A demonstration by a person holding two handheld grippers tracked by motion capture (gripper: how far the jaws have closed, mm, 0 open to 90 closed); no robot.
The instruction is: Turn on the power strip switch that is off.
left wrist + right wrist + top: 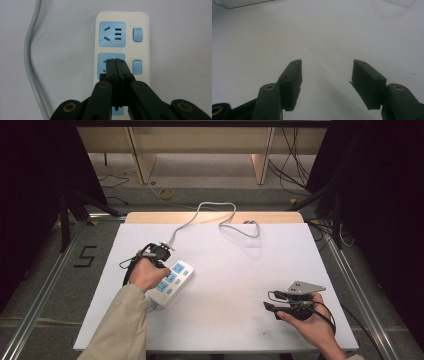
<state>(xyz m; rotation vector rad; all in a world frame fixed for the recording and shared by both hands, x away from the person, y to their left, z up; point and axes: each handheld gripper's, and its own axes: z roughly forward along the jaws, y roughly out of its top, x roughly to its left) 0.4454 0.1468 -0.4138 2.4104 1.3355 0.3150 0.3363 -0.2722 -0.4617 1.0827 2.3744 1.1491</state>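
A white power strip (176, 274) with blue sockets and blue switches lies left of the table's middle. Its grey cable (215, 207) loops toward the back edge. In the left gripper view my left gripper (115, 61) is shut with nothing between its jaws. Its tips sit over the second blue socket (103, 62) of the strip (143, 50); I cannot tell whether they touch it. The cable (28, 62) runs down the left side there. My right gripper (270, 301) rests low at the front right, open (325, 67) and empty over bare white tabletop.
The white tabletop (240, 270) has a wooden strip along its back edge. Aluminium rails run along both sides, and the floor behind holds loose cables and wooden table legs. One end of the power strip (242, 2) shows at the top left of the right gripper view.
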